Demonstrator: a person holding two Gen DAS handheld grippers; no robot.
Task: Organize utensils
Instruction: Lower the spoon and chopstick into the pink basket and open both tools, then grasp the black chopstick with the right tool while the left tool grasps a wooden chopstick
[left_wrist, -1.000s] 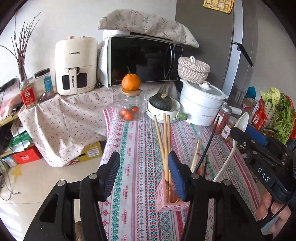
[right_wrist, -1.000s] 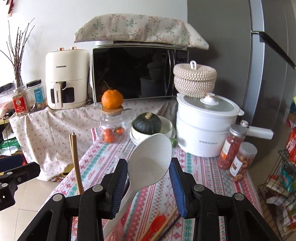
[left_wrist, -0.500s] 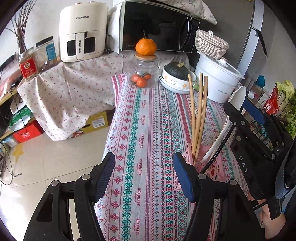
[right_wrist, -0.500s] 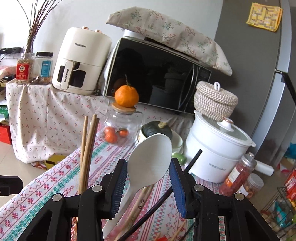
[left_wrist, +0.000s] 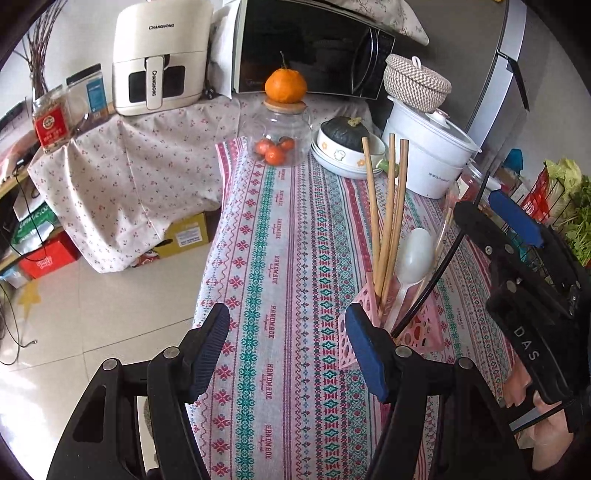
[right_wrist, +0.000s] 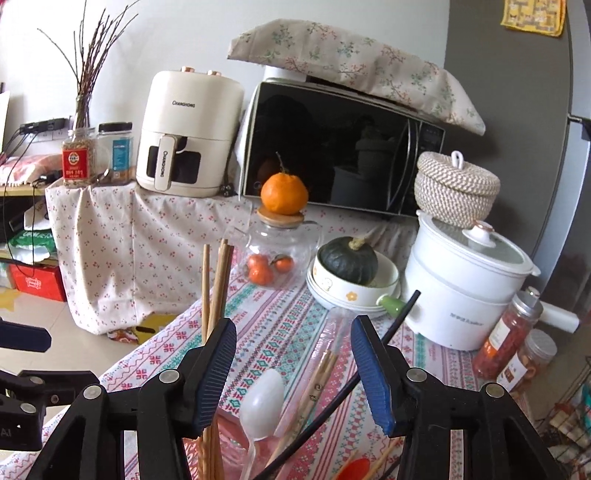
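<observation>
A pink perforated utensil holder (left_wrist: 417, 328) stands on the patterned tablecloth (left_wrist: 280, 258). In it stand wooden chopsticks (left_wrist: 388, 218), a white plastic spoon (left_wrist: 415, 254) and a thin black stick (left_wrist: 443, 258). My left gripper (left_wrist: 288, 350) is open and empty, just left of the holder. My right gripper (right_wrist: 293, 365) is open and empty, above the holder. The spoon (right_wrist: 262, 404) stands free between its fingers, with the chopsticks (right_wrist: 214, 291) to the left. In the left wrist view the right gripper's body is at the right edge.
A glass jar (left_wrist: 280, 136) with an orange on its lid, a bowl with a dark squash (left_wrist: 345, 138) and a white cooker (left_wrist: 432, 158) stand at the table's far end. Spice jars (right_wrist: 517, 347) stand to the right. A red utensil (right_wrist: 354, 467) lies on the cloth.
My right gripper has opened and let go of the white spoon, which now stands in the pink holder. My left gripper has pulled back slightly, still open.
</observation>
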